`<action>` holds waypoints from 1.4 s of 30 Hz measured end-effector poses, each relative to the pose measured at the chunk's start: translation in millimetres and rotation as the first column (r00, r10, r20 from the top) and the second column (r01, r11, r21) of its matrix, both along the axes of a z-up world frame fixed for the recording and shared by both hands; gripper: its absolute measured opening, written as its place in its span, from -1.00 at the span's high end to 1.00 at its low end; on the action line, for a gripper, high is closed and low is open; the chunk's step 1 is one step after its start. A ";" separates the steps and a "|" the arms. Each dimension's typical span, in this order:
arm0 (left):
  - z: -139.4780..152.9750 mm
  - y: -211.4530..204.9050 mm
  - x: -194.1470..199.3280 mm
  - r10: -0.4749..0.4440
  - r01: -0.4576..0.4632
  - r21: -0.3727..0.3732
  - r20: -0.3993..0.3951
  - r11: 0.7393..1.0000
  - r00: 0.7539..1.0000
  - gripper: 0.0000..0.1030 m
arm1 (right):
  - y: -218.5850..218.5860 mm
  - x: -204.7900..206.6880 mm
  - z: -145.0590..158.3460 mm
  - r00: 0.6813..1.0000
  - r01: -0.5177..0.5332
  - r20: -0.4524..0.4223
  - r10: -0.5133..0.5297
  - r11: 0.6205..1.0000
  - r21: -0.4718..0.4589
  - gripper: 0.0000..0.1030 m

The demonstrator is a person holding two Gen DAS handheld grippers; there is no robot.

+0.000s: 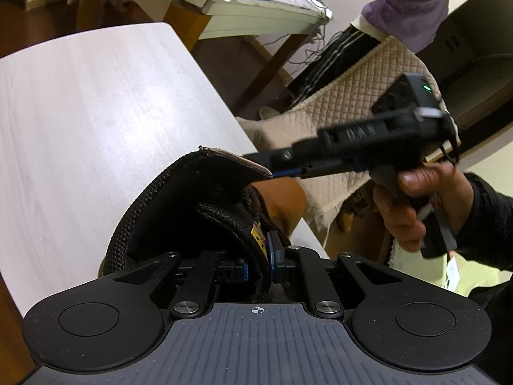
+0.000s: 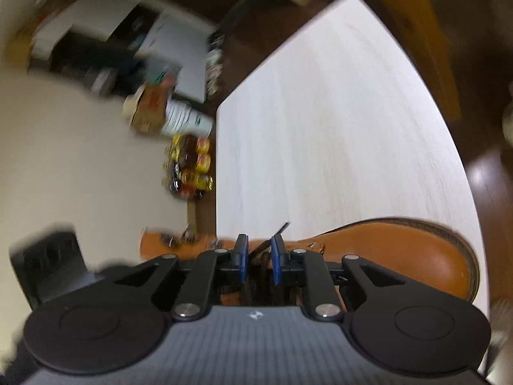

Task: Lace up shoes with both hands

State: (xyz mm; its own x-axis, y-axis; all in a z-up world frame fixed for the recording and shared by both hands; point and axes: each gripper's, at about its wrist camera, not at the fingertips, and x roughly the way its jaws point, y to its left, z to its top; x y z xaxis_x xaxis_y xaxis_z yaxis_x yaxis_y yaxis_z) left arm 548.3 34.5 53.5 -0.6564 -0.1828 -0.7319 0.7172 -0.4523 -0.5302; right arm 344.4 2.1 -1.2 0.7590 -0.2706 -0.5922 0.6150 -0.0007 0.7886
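Brown boot (image 2: 400, 256) lying on the pale tabletop (image 2: 320, 128), directly beneath both tools. Left hand-held gripper (image 1: 258, 264) clenched on the boot's black padded tongue (image 1: 205, 192), lifted ahead of its pads. Right hand-held gripper (image 2: 259, 258) released, blue pads parted with a dark lace (image 2: 272, 235) running between them, not pinched. Right hand (image 1: 413, 205) wrapped around that tool's handle, right of the tongue.

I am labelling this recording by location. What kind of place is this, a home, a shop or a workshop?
Most likely a lived-in home. A quilted cover drapes over furniture, a pack of drink bottles stands on the floor, and a tan boot lies on a small pale table.
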 end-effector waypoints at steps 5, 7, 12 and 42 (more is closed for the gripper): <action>-0.4 0.4 0.2 0.003 -0.003 -0.005 -0.001 1.000 1.000 0.77 | -6.3 -3.1 -18.7 0.996 0.013 0.085 -0.023 0.993 0.116 0.79; -0.2 0.2 0.3 0.007 -0.007 -0.007 0.004 1.000 1.000 0.75 | -3.9 -5.7 -17.4 0.995 0.022 0.091 -0.030 0.996 0.087 0.94; 5.8 5.5 4.9 0.005 -0.005 -0.002 0.062 1.000 0.998 0.68 | 14.0 -7.5 6.5 0.996 0.016 0.089 -0.014 1.000 -0.022 0.94; 22.2 12.6 24.3 0.050 -0.046 -0.035 0.148 0.998 0.988 0.66 | 36.7 23.8 -23.5 0.980 0.129 0.160 -0.121 0.991 -0.039 0.94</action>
State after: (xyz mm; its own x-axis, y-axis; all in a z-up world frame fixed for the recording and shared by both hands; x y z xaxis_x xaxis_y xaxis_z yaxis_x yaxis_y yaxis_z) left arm 572.6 47.1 75.8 -0.5306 -0.2357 -0.8142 0.8082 -0.4301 -0.4022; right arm 368.2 38.8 -24.8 0.8001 -0.3945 -0.4519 0.4807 -0.0290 0.8764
